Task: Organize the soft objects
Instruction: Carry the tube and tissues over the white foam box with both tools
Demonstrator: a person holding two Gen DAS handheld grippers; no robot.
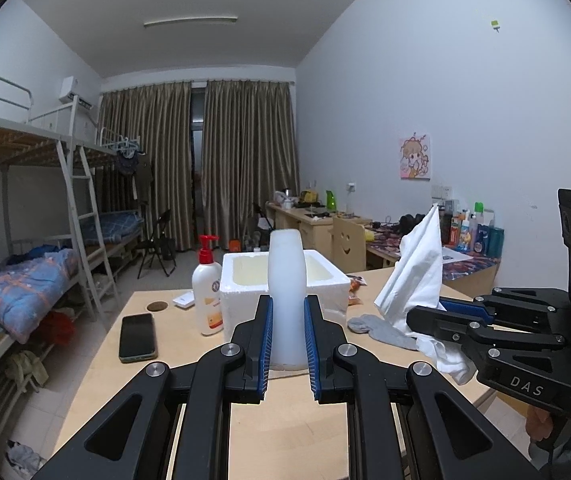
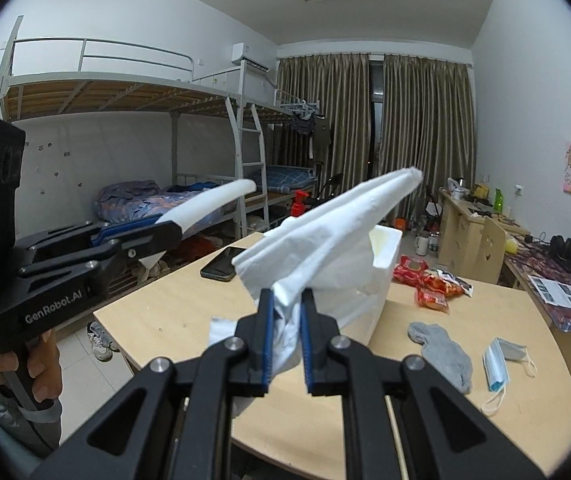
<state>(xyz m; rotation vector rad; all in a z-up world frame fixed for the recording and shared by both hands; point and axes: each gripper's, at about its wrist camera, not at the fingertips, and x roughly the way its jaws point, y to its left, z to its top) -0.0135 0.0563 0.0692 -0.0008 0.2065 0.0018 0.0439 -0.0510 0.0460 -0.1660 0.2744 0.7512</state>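
Note:
My left gripper (image 1: 288,304) is shut on a white foam sheet (image 1: 286,280) that stands up and curves above the wooden table, in front of a white foam box (image 1: 325,280). In the right wrist view the left gripper (image 2: 169,232) holds that sheet (image 2: 213,200) at the left. My right gripper (image 2: 287,300) is shut on a white tissue bundle (image 2: 325,232), lifted over the box (image 2: 385,256). It also shows in the left wrist view (image 1: 417,316) with the tissue (image 1: 417,264). A grey sock (image 2: 443,350) and a blue face mask (image 2: 497,364) lie on the table.
A phone (image 1: 137,336), a lotion pump bottle (image 1: 207,288) and a small white card (image 1: 183,301) sit left of the box. Red snack packets (image 2: 429,280) lie behind the sock. Bunk beds stand at the left, cluttered desks (image 2: 481,220) along the right wall.

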